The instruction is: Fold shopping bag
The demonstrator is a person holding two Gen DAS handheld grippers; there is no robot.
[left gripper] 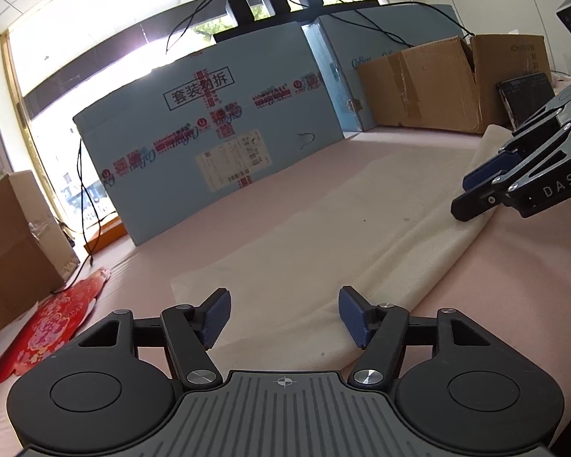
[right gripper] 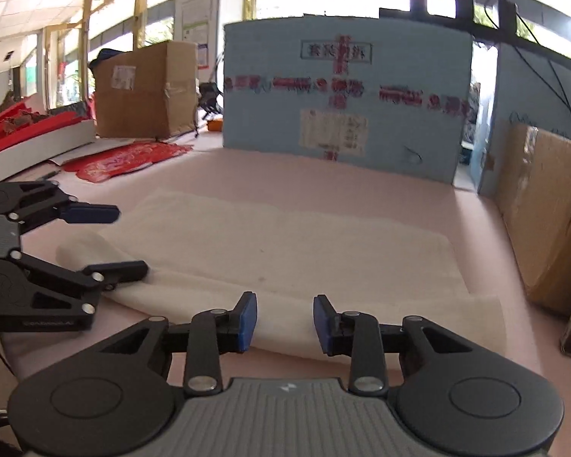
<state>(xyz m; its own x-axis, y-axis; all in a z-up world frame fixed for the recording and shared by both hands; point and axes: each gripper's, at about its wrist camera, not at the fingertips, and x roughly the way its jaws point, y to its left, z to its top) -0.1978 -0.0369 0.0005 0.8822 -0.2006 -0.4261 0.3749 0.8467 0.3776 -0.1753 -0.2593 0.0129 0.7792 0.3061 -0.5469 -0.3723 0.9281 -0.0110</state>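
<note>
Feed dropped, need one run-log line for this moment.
bag: flat on pink table | left gripper: jaws open, empty | right gripper: jaws open, empty

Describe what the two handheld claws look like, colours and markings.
Both match. The left claw and right claw have matte black linkage arms with silver pivot screws, blue ribbed pads on the fingers, two round black discs flanking a grey ribbed centre plate, and white "DAS" lettering on the right claw's side.
</note>
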